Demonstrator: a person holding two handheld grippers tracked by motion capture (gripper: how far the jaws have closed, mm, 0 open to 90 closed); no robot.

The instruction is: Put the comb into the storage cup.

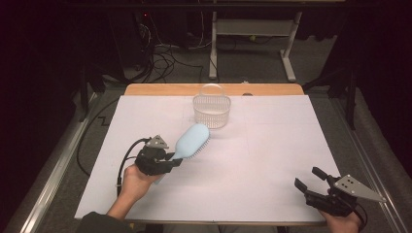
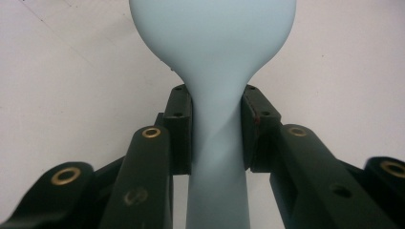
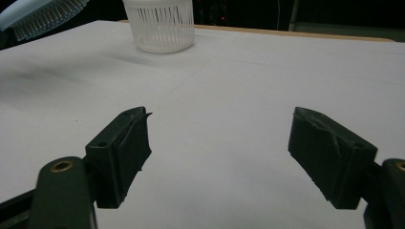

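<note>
On the left half of the white-covered worktop (image 1: 272, 145), the left hand-held gripper (image 1: 171, 159) has a pale blue hairbrush (image 1: 191, 142) clamped by its handle. The left gripper view shows this plainly — both black pads (image 2: 180, 129) press flat against the narrow neck of the handle, one on each side, just below where it widens into the smooth back of the brush head. From the high view the brush points away from the person and toward the right, its head raised off the sheet with the bristles turned down and to the right; a soft shadow lies on the sheet beneath it. The person's left hand (image 1: 133, 182) grips the gripper body from below, with a black cable looping off to the left.

Beyond the brush head, near the far edge of the worktop, stands a small white slatted basket (image 1: 212, 110) with a thin hoop handle upright over it. The brush head is near the basket but apart from it, short of its rim and a little to its left.

At the near right corner, the right hand-held gripper (image 1: 307, 179) is well apart from both things — its jaws stand wide with nothing between them, as the right gripper view shows, bare white sheet lying between the two pads (image 3: 125, 152). That view also catches the basket at the far side and the brush bristles at the upper left corner.
</note>
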